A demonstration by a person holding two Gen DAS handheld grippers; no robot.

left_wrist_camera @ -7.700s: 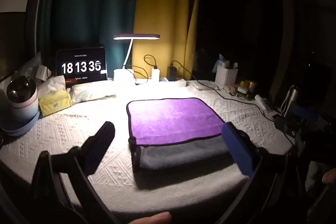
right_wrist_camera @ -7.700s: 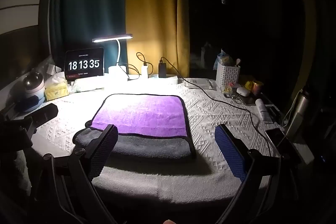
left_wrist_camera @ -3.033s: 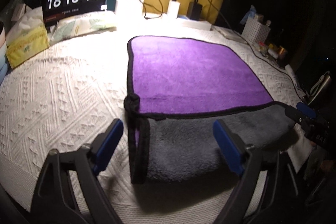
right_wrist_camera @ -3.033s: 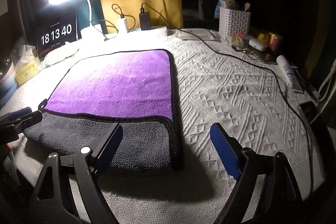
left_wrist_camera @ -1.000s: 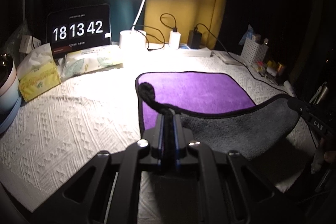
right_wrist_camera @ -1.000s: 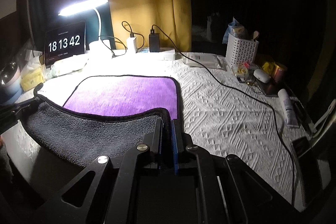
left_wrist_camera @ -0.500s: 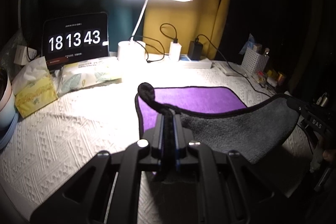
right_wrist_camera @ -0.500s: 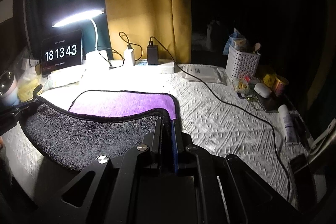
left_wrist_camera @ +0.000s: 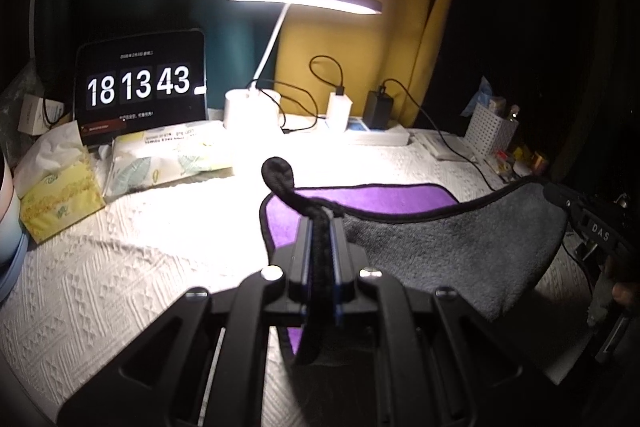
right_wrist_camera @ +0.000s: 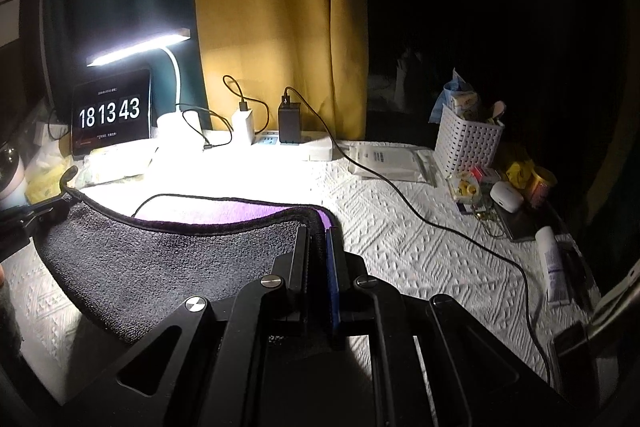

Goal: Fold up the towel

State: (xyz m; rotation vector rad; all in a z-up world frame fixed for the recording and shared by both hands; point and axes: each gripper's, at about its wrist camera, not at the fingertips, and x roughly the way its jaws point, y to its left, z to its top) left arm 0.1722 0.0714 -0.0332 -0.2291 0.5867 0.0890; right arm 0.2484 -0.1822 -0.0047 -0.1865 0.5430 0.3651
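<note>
The towel (left_wrist_camera: 448,247) is purple on one face and grey on the other, with a black hem. My left gripper (left_wrist_camera: 320,227) is shut on its near left corner, the hem loop sticking up past the fingers. My right gripper (right_wrist_camera: 318,231) is shut on the near right corner. Both hold the near edge raised above the table, so the grey side (right_wrist_camera: 168,259) sags between them. The far purple part (right_wrist_camera: 224,213) still lies flat on the white cloth. The right gripper also shows at the right of the left wrist view (left_wrist_camera: 576,211).
A lit desk lamp (left_wrist_camera: 256,107), a clock tablet (left_wrist_camera: 140,87), tissue packs (left_wrist_camera: 60,187) and a power strip with chargers (right_wrist_camera: 280,143) line the far edge. A white basket (right_wrist_camera: 468,143), small items and a cable (right_wrist_camera: 440,223) lie at the right.
Both grippers have lifted the towel's near edge higher and carried it toward the far side. Less of the purple face shows now.
</note>
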